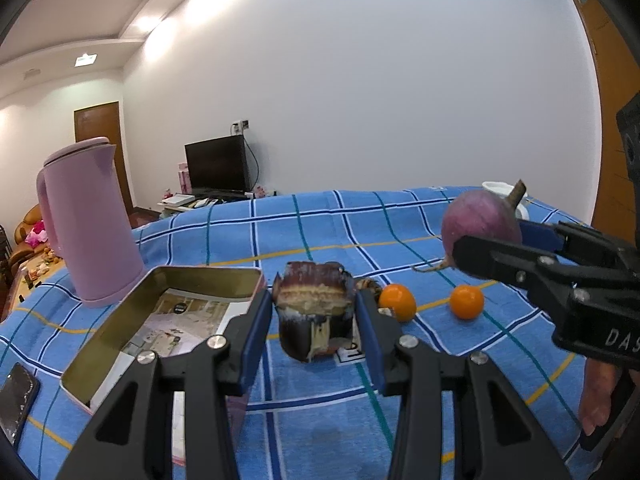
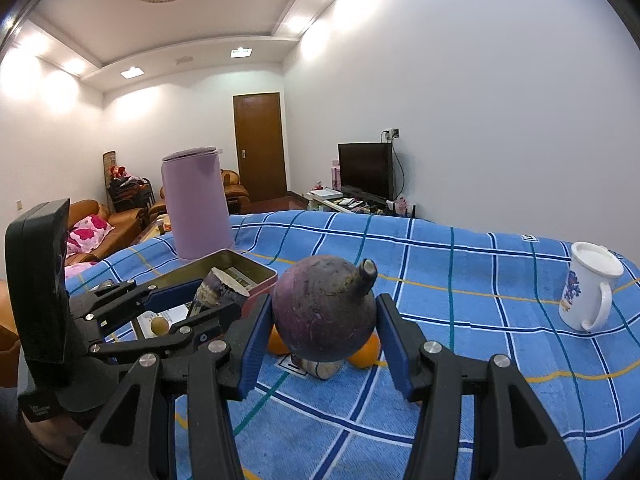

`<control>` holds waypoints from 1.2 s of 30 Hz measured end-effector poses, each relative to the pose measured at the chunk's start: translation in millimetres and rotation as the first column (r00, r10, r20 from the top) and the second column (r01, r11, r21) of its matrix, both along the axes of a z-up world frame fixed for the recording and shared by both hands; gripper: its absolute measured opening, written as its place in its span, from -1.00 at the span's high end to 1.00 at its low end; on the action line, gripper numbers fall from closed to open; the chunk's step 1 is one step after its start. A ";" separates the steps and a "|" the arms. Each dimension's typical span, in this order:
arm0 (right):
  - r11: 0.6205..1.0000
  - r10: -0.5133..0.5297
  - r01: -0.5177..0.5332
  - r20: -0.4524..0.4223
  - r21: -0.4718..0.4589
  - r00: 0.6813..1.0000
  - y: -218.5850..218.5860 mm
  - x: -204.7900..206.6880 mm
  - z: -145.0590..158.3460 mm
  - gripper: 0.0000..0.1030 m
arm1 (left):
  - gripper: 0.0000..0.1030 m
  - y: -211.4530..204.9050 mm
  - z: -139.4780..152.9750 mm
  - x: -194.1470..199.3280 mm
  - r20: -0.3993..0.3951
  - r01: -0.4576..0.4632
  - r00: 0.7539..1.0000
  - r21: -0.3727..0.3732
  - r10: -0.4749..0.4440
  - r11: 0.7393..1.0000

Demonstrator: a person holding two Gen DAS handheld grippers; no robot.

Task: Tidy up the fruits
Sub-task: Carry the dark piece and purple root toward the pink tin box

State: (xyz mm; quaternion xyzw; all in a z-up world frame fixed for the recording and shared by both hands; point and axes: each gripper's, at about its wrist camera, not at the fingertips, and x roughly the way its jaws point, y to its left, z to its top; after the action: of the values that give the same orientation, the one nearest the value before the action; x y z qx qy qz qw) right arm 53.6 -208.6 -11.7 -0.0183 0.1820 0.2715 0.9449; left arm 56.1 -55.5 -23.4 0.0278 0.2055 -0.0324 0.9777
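My left gripper (image 1: 314,312) is shut on a dark purple, cut banana-flower chunk (image 1: 314,312) and holds it above the blue checked cloth, just right of an open gold tin box (image 1: 168,280). My right gripper (image 2: 324,320) is shut on a round purple turnip (image 2: 324,312) with a stub stem, held in the air. The turnip (image 1: 482,220) and right gripper also show in the left wrist view at right. Two small oranges (image 1: 398,302) (image 1: 466,301) lie on the cloth below. In the right wrist view the chunk (image 2: 218,292) hangs over the tin (image 2: 240,270).
A pink kettle (image 1: 86,220) stands behind the tin at the left. A white mug (image 2: 588,296) stands at the far right. A phone (image 1: 16,400) lies at the cloth's left edge. A small brown nut (image 2: 159,326) lies in the tin.
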 end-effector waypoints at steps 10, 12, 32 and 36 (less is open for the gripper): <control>0.999 0.029 -0.030 -0.017 -0.029 0.999 21.8 9.1 2.2 -0.04 | 0.14 22.9 3.1 0.9 -0.020 -0.056 0.998 0.010 0.057 0.998; 0.998 0.043 -0.043 -0.014 -0.037 0.999 28.6 9.3 4.5 -0.04 | 0.14 29.0 4.4 1.6 -0.021 -0.071 0.997 0.009 0.071 0.997; 0.987 0.134 -0.135 -0.016 -0.089 0.991 88.1 20.0 10.0 -0.03 | 0.14 86.1 6.4 5.0 -0.048 -0.159 0.986 0.028 0.160 0.987; 0.985 0.149 -0.151 -0.026 -0.087 0.988 97.0 24.6 10.1 -0.04 | 0.14 95.5 5.3 8.4 -0.063 -0.173 0.983 0.035 0.175 0.984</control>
State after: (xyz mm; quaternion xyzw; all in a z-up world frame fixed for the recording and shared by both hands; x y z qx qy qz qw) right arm 78.2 -111.6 -1.6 -0.0712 0.2013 0.3336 0.9182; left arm 64.5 40.0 -18.1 0.0232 0.2396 0.0554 0.9690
